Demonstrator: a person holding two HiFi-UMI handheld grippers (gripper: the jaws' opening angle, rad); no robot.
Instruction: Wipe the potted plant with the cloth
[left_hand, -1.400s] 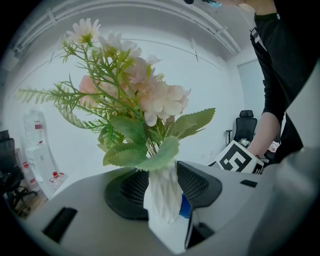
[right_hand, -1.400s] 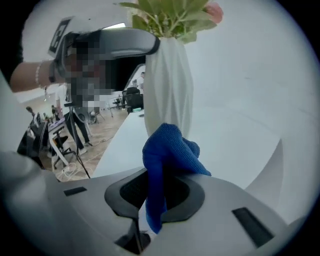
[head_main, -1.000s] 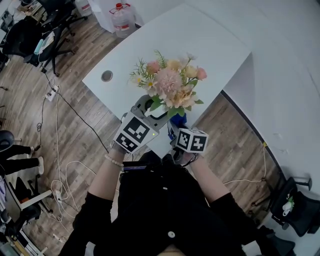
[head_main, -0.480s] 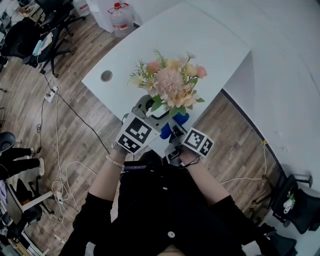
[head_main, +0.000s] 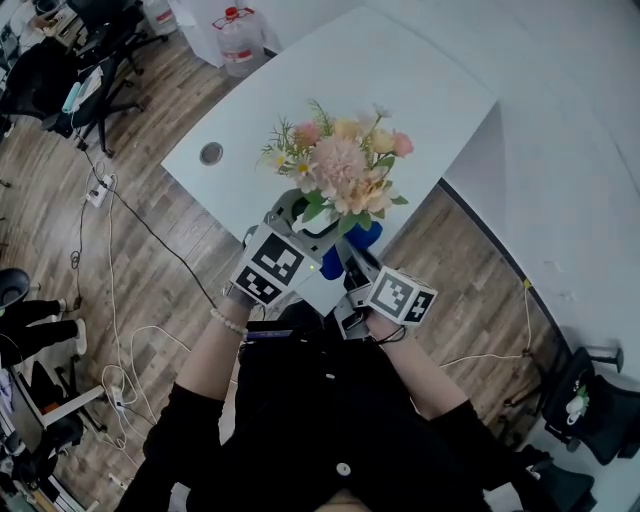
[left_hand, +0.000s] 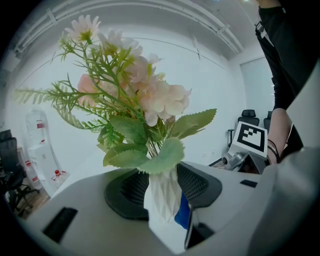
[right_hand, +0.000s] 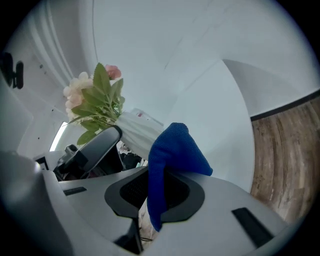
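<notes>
Blue cloth (right_hand: 175, 147) clamped in right hand-held gripper (right_hand: 160, 192), peak protruding as wiping edge. Left hand-held gripper (left_hand: 162, 200) clamped on white faceted pot (left_hand: 161, 182) of flowering plant (head_main: 335, 165), likely steadying it. Plant sits frame centre, near edge of white surface (head_main: 400, 90).

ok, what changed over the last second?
The right gripper, shut on the cloth, lifted back toward the person and rolled, taking the cloth along the vase. The left gripper stayed clamped on the vase; flowers unchanged.

An office; swivel chairs (head_main: 52, 68), white desk (head_main: 400, 70), floor cables (head_main: 112, 250).
</notes>
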